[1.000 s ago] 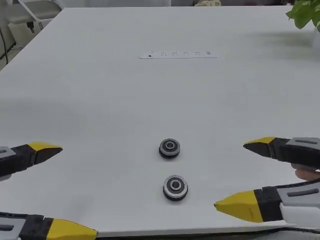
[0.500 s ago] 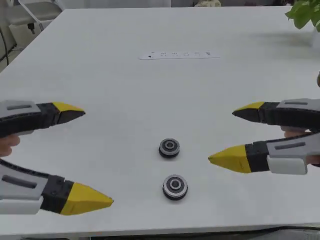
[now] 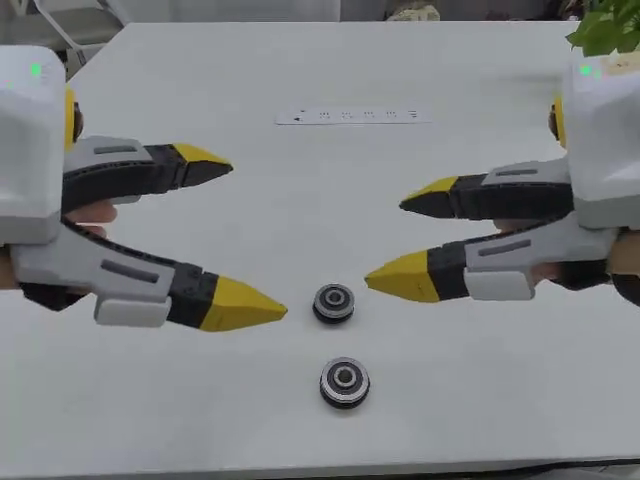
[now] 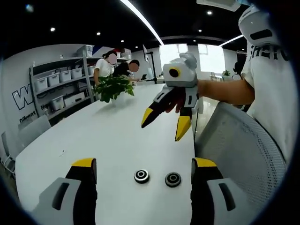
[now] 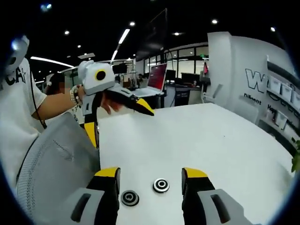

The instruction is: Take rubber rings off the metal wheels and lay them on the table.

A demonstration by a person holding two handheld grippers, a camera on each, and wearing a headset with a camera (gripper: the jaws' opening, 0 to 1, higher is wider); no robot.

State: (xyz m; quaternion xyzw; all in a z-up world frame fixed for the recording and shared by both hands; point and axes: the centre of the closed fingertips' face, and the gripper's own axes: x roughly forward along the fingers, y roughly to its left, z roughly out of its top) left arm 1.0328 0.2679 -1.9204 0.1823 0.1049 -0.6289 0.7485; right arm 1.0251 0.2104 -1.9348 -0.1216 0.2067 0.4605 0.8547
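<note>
Left gripper (image 3: 258, 238) and right gripper (image 3: 385, 243) are hovering released and empty, flanking the far wheel (image 3: 333, 303), the near wheel (image 3: 345, 382) lying close by on the surface (image 3: 320, 200); both rubber rings (image 3: 324, 383) are apparently sitting on their wheels, none removed yet.
</note>
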